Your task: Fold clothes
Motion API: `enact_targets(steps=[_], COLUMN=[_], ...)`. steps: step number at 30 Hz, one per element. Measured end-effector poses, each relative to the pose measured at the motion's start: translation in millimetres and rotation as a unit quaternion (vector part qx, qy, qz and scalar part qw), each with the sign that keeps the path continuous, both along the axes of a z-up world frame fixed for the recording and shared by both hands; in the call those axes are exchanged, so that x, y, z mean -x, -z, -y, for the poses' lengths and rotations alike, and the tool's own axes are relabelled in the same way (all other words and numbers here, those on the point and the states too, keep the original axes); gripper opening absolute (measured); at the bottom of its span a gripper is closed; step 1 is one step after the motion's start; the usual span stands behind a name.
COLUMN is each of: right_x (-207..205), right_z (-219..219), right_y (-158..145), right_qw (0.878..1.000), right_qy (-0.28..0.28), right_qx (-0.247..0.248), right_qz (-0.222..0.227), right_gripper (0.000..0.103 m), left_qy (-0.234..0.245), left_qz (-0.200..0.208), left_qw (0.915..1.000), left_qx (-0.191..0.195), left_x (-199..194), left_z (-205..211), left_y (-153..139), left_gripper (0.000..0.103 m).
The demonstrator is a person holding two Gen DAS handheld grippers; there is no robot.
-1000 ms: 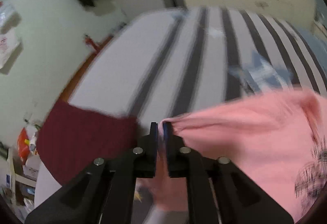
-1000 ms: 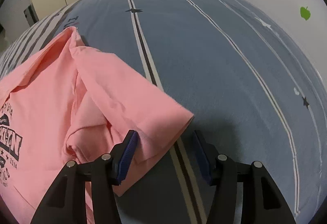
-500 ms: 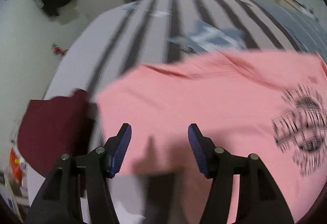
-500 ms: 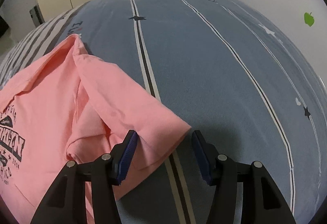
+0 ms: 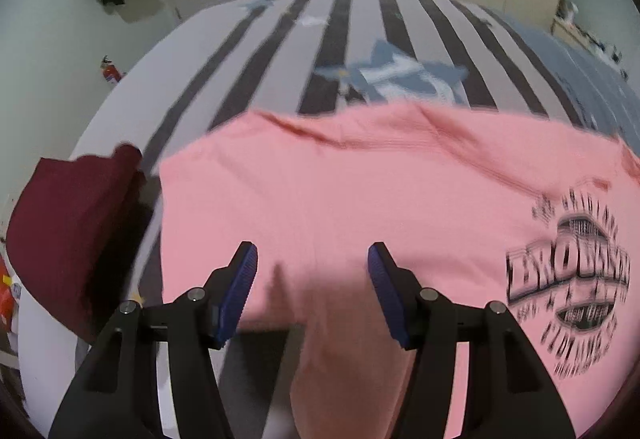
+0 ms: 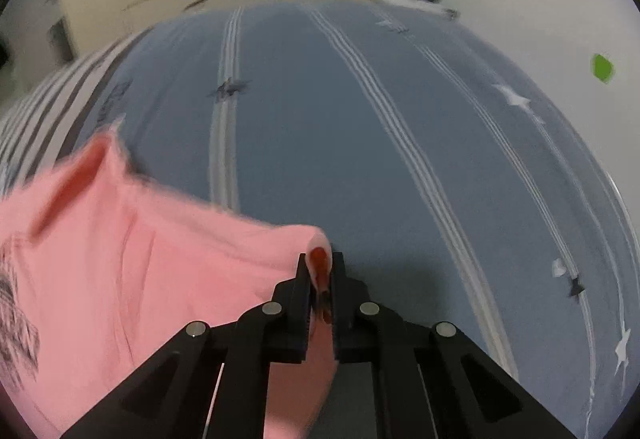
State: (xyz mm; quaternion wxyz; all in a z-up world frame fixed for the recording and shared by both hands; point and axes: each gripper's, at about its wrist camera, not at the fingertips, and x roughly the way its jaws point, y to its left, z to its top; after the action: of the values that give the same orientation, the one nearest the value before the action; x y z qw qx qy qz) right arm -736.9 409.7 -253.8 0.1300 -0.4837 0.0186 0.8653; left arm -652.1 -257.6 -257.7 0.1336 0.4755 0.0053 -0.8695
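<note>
Left wrist view: left hand-held gripper (image 5: 312, 271) spread wide, gripping nothing, hovering over pink T-shirt (image 5: 360, 207) lying on striped bed (image 5: 280, 51); maroon garment (image 5: 72, 223) at left.

Right wrist view: right hand-held gripper (image 6: 320, 279) clamped on the sleeve fold (image 6: 316, 251). Best to lift low, carry inward, lay flat before letting go.

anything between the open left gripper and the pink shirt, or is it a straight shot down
Nothing visible is in the way. The left gripper is open right above the pink shirt, bare cloth between its fingers. The dark red garment lies off to the side. The right gripper is shut on the shirt's edge.
</note>
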Motion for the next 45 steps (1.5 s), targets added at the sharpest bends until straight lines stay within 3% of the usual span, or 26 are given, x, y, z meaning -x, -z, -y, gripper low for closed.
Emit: enact_targets(steps=[5,7,12,15,18,22,24,29,34,40,43,45], right_x=[21,11,-19,-36,-35,-24,-16,10,28,49,72,90], right_z=[-51,-51,20,87,127,173,188,190,200,220,226,219], right_y=[-8,-17,-25,-15,3,20,24,33,34,39,32,8], right_qw=[0.995,0.996,0.998,0.987,0.978,0.971,0.969,0.965,0.957,0.960,0.965,0.970], right_qy=[0.084,0.079,-0.055,-0.152,-0.198,-0.215,-0.208,-0.153,-0.160,-0.179,-0.179,-0.165], right_qx=[-0.041,-0.029,-0.012,0.017,0.055,0.104,0.129,0.214,0.242,0.215,0.192,0.176], right_qz=[0.032,0.007,-0.040,-0.043,-0.035,-0.026,-0.023,-0.010,-0.003,0.022,0.020,-0.017], right_gripper=[0.008,0.011,0.024,0.028,0.035,0.038,0.041,0.044,0.044,0.044,0.044,0.044], left_qy=[-0.019,-0.005,0.061,0.108,0.144,0.142,0.125,0.087,0.077,0.043,0.024,0.022], left_qz=[-0.005,-0.001,0.010,0.021,0.031,0.019,0.023,0.017,0.000,0.001,-0.030,-0.077], left_qw=[0.9995,0.9989,0.9964,0.9918,0.9864,0.9838,0.9815,0.9756,0.9767,0.9848,0.9906,0.9919], left_qx=[-0.023,-0.047,-0.059,-0.066,-0.074,-0.107,-0.143,-0.201,-0.200,-0.168,-0.131,-0.099], left_x=[26,32,42,50,61,81,92,107,122,173,206,224], left_z=[5,-1,-34,-60,-82,-90,-81,-64,-63,-52,-42,-36], left_y=[-1,2,17,27,36,40,45,55,59,51,21,-15], left_gripper=[0.055,0.055,0.055,0.055,0.055,0.055,0.055,0.055,0.050,0.050,0.050,0.050])
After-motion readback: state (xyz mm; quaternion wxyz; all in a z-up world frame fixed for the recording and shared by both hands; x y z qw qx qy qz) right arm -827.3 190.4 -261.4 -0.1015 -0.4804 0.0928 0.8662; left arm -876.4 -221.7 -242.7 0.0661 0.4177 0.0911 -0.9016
